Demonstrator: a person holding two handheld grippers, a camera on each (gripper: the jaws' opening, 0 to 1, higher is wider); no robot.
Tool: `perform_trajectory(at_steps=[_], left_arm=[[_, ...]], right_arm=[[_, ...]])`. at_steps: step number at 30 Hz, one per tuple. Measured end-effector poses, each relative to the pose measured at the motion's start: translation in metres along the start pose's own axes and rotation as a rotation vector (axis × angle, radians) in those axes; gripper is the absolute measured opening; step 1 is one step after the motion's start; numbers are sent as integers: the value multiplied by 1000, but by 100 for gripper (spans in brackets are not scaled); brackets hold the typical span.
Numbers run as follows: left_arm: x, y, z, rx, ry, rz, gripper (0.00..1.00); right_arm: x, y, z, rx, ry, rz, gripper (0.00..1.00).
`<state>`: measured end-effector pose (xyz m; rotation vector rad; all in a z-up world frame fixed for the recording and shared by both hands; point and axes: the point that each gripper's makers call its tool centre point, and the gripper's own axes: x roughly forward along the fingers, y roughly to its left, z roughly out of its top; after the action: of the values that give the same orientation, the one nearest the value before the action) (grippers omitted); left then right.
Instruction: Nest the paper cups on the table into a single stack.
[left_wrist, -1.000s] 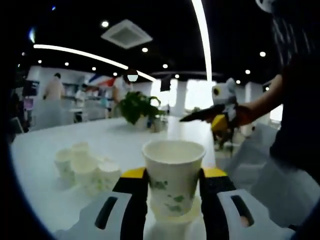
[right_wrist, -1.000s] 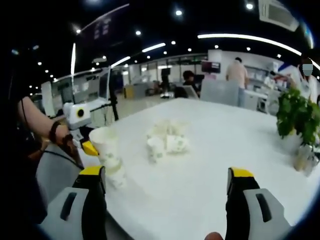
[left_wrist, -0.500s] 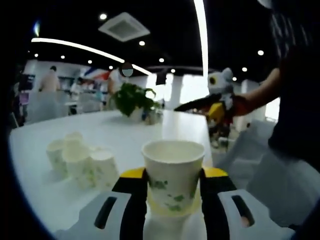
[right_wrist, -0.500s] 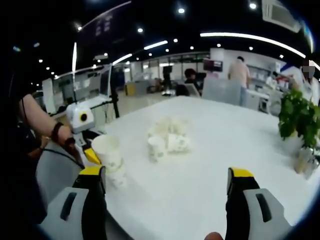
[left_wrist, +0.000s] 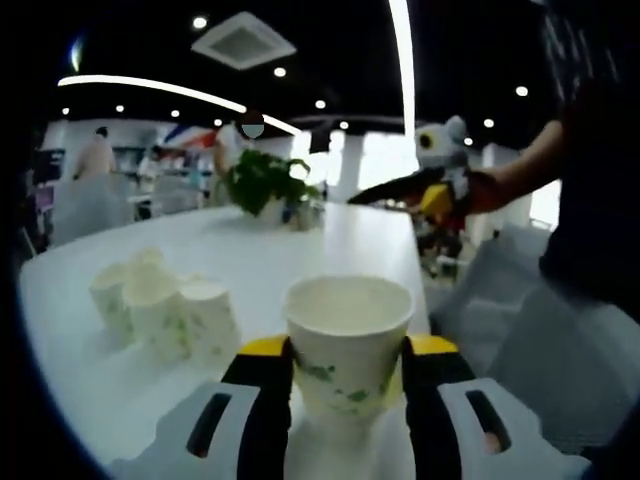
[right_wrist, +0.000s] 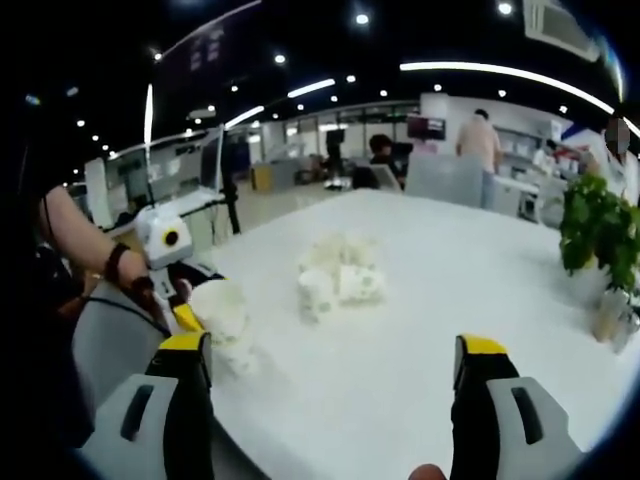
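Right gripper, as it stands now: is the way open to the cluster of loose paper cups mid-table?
Probably yes. The right gripper is open and holds nothing, and bare white table lies between it and the cluster of green-printed white paper cups.

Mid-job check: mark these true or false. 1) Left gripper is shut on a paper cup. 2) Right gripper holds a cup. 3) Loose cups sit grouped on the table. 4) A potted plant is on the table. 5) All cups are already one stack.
1) True: left gripper is shut on the paper cup.
2) False: right gripper is open, empty.
3) True: loose cups on the table.
4) True: potted plant.
5) False: the loose cups remain separate.
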<state>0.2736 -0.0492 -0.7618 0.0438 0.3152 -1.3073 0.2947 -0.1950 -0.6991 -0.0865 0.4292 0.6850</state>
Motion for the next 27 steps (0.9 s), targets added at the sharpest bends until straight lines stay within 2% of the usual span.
perform_trajectory(at_steps=[3, 4, 9, 19, 25, 27], left_arm=[[-1, 0, -3, -2, 15, -1, 44], [-1, 0, -1, -10, 4, 2, 45], [-2, 2, -8, -44, 47, 11, 51], [-5, 0, -8, -65, 53, 19, 58], [-12, 3, 5, -81, 19, 53, 57], [-16, 9, 11, -90, -3, 83, 56]], right_arm=[[-1, 2, 1, 8, -11, 2, 99], [-1, 2, 1, 8, -10, 1, 99], [-2, 1, -2, 15, -8, -1, 99], [-4, -2, -4, 32, -18, -6, 99], [-3, -1, -5, 38, -24, -3, 99], [-3, 0, -6, 36, -23, 1, 99]])
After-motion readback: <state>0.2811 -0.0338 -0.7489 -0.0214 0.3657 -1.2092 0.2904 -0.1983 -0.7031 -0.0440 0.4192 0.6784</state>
